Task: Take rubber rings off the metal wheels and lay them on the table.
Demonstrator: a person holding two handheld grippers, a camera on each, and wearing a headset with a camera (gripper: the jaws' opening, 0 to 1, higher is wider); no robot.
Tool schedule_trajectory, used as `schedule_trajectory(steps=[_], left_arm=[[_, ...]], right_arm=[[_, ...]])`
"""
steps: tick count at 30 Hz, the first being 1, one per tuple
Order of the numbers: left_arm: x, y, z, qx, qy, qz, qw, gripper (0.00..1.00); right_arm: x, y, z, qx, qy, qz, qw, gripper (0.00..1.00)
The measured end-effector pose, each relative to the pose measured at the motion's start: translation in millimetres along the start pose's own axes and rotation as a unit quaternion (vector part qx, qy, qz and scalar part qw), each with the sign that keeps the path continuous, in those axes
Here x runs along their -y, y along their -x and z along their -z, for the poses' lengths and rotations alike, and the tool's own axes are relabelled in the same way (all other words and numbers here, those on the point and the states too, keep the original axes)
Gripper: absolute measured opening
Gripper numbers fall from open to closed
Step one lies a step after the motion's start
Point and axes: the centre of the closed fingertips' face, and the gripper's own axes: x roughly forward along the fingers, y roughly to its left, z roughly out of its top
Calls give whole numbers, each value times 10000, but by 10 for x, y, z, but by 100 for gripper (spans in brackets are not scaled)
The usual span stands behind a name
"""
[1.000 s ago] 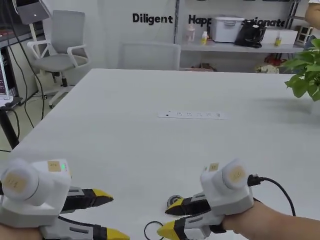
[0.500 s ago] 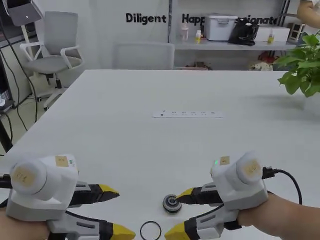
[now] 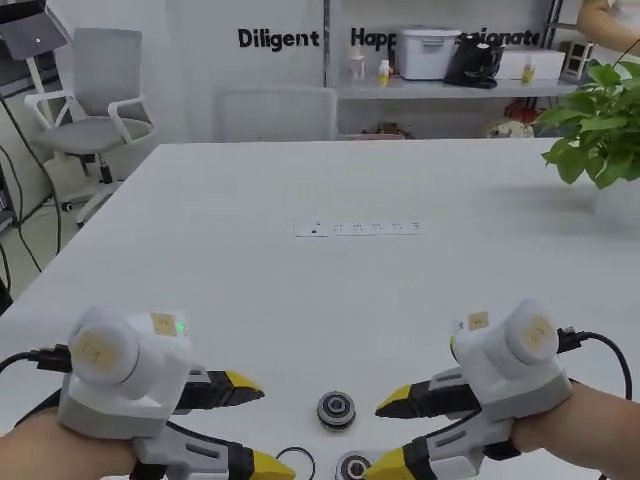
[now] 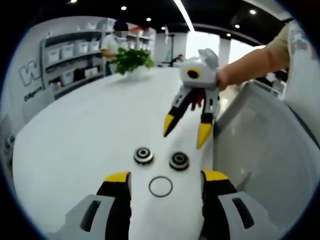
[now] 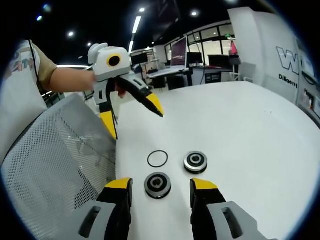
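The right gripper (image 5: 160, 184) is held wide open with nothing in it. In the right gripper view the dark-rimmed wheel (image 5: 158, 185) is seen dead ahead at 12 o'clock, lying flat between the two yellow tips — so this hand is judged the nearer one for the next ring. The wheel is round with its axle upright, so no long axis is offered, and the approach is set by the rim alone. A second wheel (image 5: 195, 162), brighter at the rim, lies just beyond at 1 o'clock, apart from the first. The left gripper (image 4: 166, 177) is likewise spread open and empty, with a loose rubber ring (image 4: 160, 186) lying flat between its tips at 12 o'clock. In the head view both wheels are found at 6 o'clock, between the grippers, near the front edge of the table (image 3: 300, 180). The top is white and smooth, with a socket strip (image 3: 360, 229) at its middle — a plant (image 3: 595, 130) stands at 2 o'clock and an office chair (image 3: 95, 100) at 10 o'clock.
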Motion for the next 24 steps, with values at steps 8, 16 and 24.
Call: schedule_trajectory(steps=[8, 16, 24], left_arm=[[28, -168, 2, -145, -109, 128, 9998, 56], [53, -333, 16, -270, -172, 281, 9991, 53], [123, -477, 71, -440, -269, 465, 9976, 50]], right_arm=[[24, -15, 108, -97, -21, -75, 9999, 38], [34, -84, 236, -223, -41, -151, 9996, 33], [-7, -154, 287, -287, -17, -249, 9993, 32]])
